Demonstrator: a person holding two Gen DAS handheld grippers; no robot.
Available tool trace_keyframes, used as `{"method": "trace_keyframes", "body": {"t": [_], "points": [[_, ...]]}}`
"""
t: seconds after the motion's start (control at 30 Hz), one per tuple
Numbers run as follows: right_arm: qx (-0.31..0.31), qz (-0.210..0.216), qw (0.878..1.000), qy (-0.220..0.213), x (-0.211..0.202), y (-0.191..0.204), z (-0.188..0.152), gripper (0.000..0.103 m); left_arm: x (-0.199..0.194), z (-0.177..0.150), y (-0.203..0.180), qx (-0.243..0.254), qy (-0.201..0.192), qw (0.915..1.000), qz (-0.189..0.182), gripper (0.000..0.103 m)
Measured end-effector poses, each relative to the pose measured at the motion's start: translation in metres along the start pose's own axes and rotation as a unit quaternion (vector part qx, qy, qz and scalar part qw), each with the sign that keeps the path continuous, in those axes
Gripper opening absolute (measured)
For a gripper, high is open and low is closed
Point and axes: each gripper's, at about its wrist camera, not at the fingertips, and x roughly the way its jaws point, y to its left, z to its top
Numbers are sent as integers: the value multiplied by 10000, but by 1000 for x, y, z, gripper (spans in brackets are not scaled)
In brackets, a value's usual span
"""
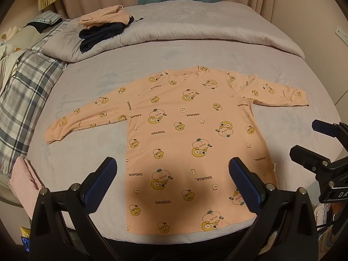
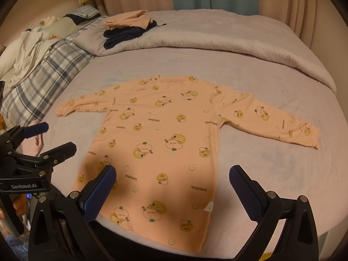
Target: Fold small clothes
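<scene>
on the bed (image 1: pixel 91 82), both grippers gape over the flat shirt (image 1: pixel 191 134); only the right view shows its side tag (image 2: pixel 208 207).

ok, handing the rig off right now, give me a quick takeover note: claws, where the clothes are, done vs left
Left claw: open, empty, hovering over the hem end of the shirt.
Right claw: open, empty, hovering over the hem end on the shirt's right side.
Peach printed shirt: spread flat on the bed sheet, both sleeves out to the sides, neck away from you. No fold made yet.
Folded pile: a peach piece on top of dark ones, on the rolled duvet at the far left.
Left to do: fold the sleeves in, fold the body, move it to the pile.
</scene>
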Motion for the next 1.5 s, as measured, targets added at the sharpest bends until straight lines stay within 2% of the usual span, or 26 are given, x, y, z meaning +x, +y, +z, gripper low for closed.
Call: {"method": "trace_keyframes", "body": {"t": [0.17, 0.37, 0.47, 0.57, 0.67, 0.8, 0.87, 0.93, 1.07, 1.13, 1.2, 1.3, 1.37, 1.5], "points": [[92, -12, 10000, 29, 4, -4, -1, 103, 2, 0, 1, -50, -5, 10000, 23, 103], [490, 84, 9987, 92, 16, -25, -5, 103, 18, 3, 9, -226, 60, 9996, 178, 103], [651, 178, 9977, 10, 17, -36, -7, 103, 25, 5, 14, -355, 89, 9992, 142, 103], [1015, 470, 9935, -185, 17, -55, -8, 103, 32, 5, 19, -550, 107, 9984, -112, 103], [1509, 824, 9843, -391, 20, -84, -15, 103, 39, 7, 24, -812, 37, 9949, -589, 103], [2372, 958, 9641, -709, 29, -141, -30, 103, 53, 10, 27, -1276, -3, 9835, -1281, 103], [2828, 909, 9511, -844, 34, -171, -42, 103, 60, 11, 27, -1503, -134, 9741, -1687, 103], [3410, 886, 9307, -979, 40, -211, -58, 103, 68, 15, 25, -1633, -194, 9664, -1977, 103], [4120, 651, 9018, -1130, 50, -265, -75, 103, 84, 28, 14, -1497, -248, 9674, -2026, 103], [4440, 598, 8859, -1202, 57, -288, -79, 103, 98, 37, 9, -1400, -110, 9675, -2103, 103], [4690, 580, 8715, -1311, 64, -306, -77, 103, 115, 46, 4, -1388, 49, 9633, -2298, 103], [4883, 492, 8598, -1411, 75, -319, -68, 100, 133, 55, 2, -1474, 100, 9619, -2298, 103], [4906, 443, 8581, -1449, 84, -326, -61, 97, 142, 60, 0, -1482, 170, 9629, -2250, 103], [4919, 275, 8551, -1615, 95, -339, -45, 85, 152, 69, 0, -1506, 127, 9628, -2242, 103]]}}
